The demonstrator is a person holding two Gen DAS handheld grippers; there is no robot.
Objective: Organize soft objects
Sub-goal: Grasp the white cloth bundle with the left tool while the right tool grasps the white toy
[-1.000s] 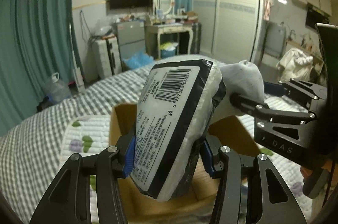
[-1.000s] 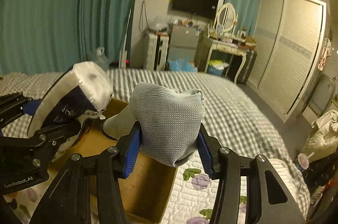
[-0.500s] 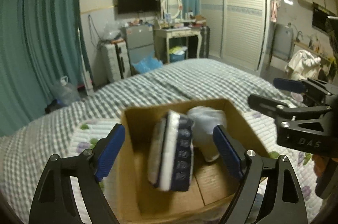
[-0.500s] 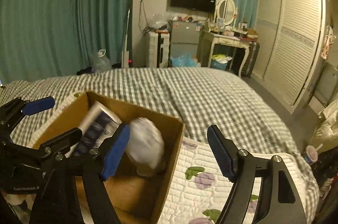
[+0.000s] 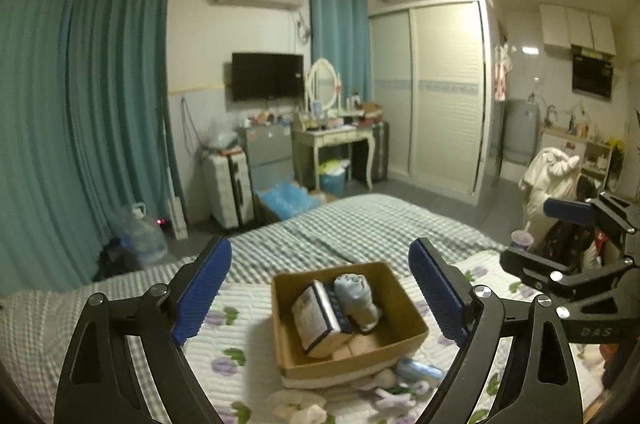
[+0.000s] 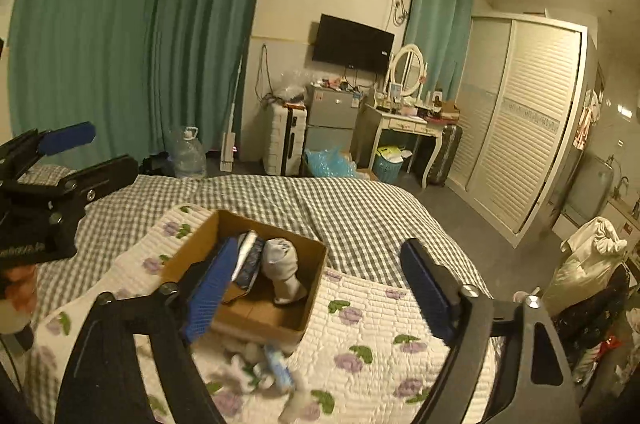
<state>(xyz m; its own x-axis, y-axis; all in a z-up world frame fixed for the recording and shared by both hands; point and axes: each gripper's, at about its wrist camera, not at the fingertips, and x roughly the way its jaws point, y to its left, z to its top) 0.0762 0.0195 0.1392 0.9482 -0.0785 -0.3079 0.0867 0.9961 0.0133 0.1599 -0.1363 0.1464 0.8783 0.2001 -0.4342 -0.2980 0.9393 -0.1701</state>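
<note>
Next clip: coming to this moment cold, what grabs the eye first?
The open cardboard box on the quilted floral bedspread, holding a tissue pack beside a rolled grey sock. Both grippers, left and right, frame it, jaws wide and empty. Small soft items lie scattered by the box's near side.

Open cardboard box (image 5: 416,330) on the floral quilt holds a tissue pack (image 5: 318,320), white with navy trim, tilted on edge; a rolled grey sock (image 5: 354,294) leans beside it, touching; small soft items (image 6: 264,364) lie loose before the box.
</note>
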